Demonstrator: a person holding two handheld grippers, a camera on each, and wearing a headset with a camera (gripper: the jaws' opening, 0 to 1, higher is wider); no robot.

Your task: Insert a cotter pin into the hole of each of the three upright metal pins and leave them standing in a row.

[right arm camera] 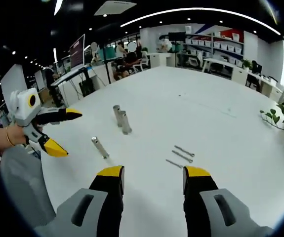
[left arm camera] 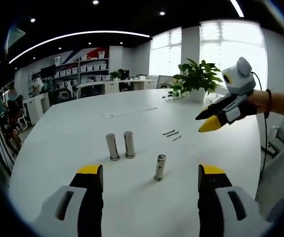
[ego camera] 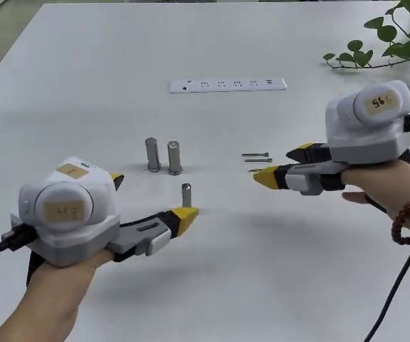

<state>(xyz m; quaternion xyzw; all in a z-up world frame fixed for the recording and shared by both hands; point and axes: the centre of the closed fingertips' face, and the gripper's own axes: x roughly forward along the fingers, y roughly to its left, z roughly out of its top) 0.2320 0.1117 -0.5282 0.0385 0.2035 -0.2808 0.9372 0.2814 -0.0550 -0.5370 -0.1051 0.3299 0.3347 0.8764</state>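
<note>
Left gripper (ego camera: 151, 197) low over table (ego camera: 262, 271), jaws wide apart, empty. Lone metal pin (ego camera: 186, 194) upright beside its yellow tip. Pair of metal pins (ego camera: 164, 156) upright, side by side, behind. Cotter pins (ego camera: 257, 160), apparently three, lie loose on table. Right gripper (ego camera: 281, 165) near them, jaws spread, empty.

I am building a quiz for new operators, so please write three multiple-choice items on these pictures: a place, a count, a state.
1. Where are the thin metal cotter pins? A. lying on the white table ahead of the right gripper; B. in the pins' holes; C. in a tray.
2. How many upright grey metal cylinder pins stand? A. two; B. three; C. five.
3. The left gripper is: A. open and empty; B. shut on a pin; C. shut on a cotter pin.
Key: 1 A, they lie loose there; 2 B, two side by side, one apart; 3 A, its jaws stand apart, gripping nothing.
</note>
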